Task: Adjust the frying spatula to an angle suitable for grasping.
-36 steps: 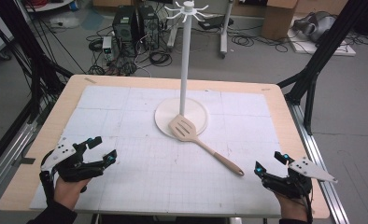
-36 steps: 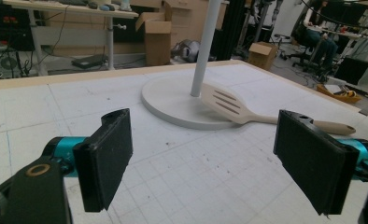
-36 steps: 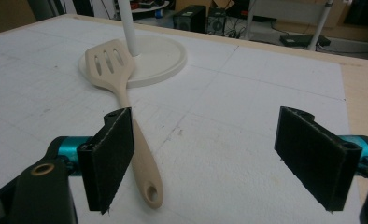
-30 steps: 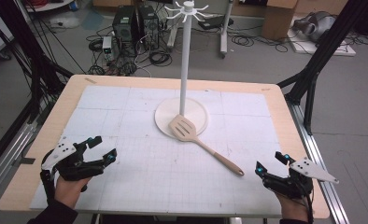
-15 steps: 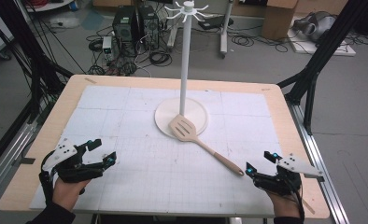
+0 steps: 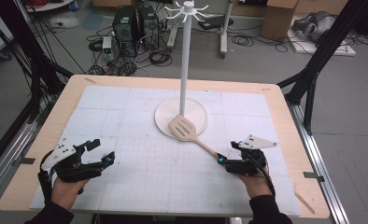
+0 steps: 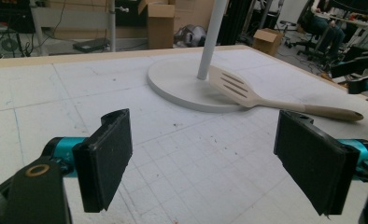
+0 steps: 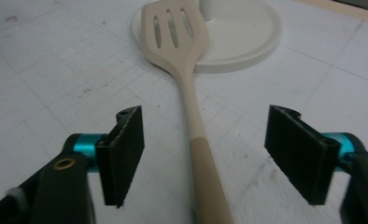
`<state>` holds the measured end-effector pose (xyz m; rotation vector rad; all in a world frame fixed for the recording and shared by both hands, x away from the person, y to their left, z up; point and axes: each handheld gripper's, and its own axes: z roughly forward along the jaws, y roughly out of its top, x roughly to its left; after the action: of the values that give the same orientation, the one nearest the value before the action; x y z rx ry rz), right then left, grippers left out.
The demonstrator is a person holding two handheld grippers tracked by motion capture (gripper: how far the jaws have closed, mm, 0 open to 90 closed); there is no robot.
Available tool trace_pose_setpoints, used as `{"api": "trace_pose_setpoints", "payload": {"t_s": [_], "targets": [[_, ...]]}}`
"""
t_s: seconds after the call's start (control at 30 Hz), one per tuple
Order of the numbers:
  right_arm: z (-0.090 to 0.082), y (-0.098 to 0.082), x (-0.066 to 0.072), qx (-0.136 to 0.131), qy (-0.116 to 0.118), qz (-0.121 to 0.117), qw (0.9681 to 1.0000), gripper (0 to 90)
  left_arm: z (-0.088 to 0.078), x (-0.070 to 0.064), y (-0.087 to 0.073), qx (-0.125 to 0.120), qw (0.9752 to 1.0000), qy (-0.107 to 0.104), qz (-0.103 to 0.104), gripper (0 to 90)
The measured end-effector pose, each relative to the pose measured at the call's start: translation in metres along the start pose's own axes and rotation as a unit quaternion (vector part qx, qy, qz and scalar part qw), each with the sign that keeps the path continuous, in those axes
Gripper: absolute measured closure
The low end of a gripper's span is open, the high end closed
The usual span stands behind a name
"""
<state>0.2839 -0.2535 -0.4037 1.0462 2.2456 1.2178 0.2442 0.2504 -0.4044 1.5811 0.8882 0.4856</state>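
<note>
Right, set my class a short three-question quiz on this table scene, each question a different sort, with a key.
1. True or false: the right claw is shut on the spatula's handle.
2. Where does the slotted head of the spatula rest? A) flat on the mat B) on the round base of the stand C) on a hook at the top
3. Fill in: the left claw is open and holds ____.

Key: 1 false, its jaws stand open on either side of the handle. 2 B. 3 nothing.
</note>
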Motion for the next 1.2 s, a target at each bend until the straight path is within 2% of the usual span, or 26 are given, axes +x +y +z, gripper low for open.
{"api": "trace_pose_setpoints", "payload": {"t_s": [0.03, 0.13, 0.2, 0.37, 0.43, 0.57, 0.63, 0.7, 0.8, 0.83, 0.87, 0.97, 1.0, 1.07, 1.1, 1.2], "targets": [[0.014, 0.006, 0.000, 0.023, 0.001, -0.013, 0.9997, 32.0, 0.000, -0.001, 0.000, 0.001, 1.0000, -0.002, -0.001, 20.1], [0.024, 0.008, 0.000, 0.037, 0.006, -0.021, 0.9991, 35.0, 0.001, -0.001, 0.000, 0.001, 1.0000, -0.004, -0.002, 20.1], [0.038, 0.011, -0.001, 0.061, 0.015, -0.027, 0.9977, 38.3, 0.002, -0.001, 0.000, 0.003, 1.0000, -0.005, 0.001, 20.1], [0.054, 0.013, -0.004, 0.085, 0.016, -0.033, 0.9958, 41.6, 0.002, -0.002, -0.001, 0.004, 1.0000, -0.006, -0.001, 20.1], [0.056, 0.013, -0.004, 0.087, 0.015, -0.032, 0.9956, 42.4, 0.003, -0.002, -0.001, 0.005, 1.0000, -0.008, -0.002, 20.2], [0.064, 0.012, -0.006, 0.106, 0.023, -0.032, 0.9936, 52.1, 0.004, -0.001, -0.001, 0.006, 0.9999, -0.010, -0.007, 20.3], [0.066, 0.012, -0.007, 0.110, 0.024, -0.032, 0.9931, 53.7, 0.004, -0.001, -0.001, 0.006, 0.9999, -0.010, -0.006, 20.3], [0.070, 0.010, -0.007, 0.127, 0.027, -0.037, 0.9909, 59.3, 0.005, -0.001, -0.001, 0.007, 0.9999, -0.010, -0.008, 20.4], [0.073, 0.009, -0.007, 0.131, 0.027, -0.036, 0.9904, 60.8, 0.005, -0.001, -0.001, 0.008, 0.9999, -0.011, -0.007, 20.4], [0.073, 0.009, -0.008, 0.132, 0.029, -0.029, 0.9904, 64.9, 0.005, -0.001, -0.001, 0.008, 0.9999, -0.011, -0.008, 20.5], [0.073, 0.009, -0.008, 0.132, 0.029, -0.029, 0.9904, 64.9, 0.005, -0.001, -0.001, 0.008, 0.9999, -0.011, -0.008, 20.5], [0.073, 0.010, -0.009, 0.134, 0.039, -0.036, 0.9895, 75.9, 0.005, -0.001, -0.001, 0.010, 0.9998, -0.010, -0.011, 20.6], [0.073, 0.010, -0.008, 0.135, 0.041, -0.043, 0.9890, 76.0, 0.005, 0.000, -0.001, 0.012, 0.9998, -0.011, -0.009, 20.7], [0.073, 0.012, -0.006, 0.142, 0.035, -0.037, 0.9885, 76.3, 0.005, -0.001, -0.002, 0.013, 0.9998, -0.011, -0.012, 20.7], [0.074, 0.015, -0.006, 0.153, 0.036, -0.043, 0.9867, 76.8, 0.005, 0.000, -0.002, 0.013, 0.9998, -0.012, -0.012, 20.7], [0.075, 0.016, -0.006, 0.157, 0.037, -0.049, 0.9856, 77.0, 0.005, 0.000, -0.002, 0.013, 0.9997, -0.012, -0.014, 20.8]]}}
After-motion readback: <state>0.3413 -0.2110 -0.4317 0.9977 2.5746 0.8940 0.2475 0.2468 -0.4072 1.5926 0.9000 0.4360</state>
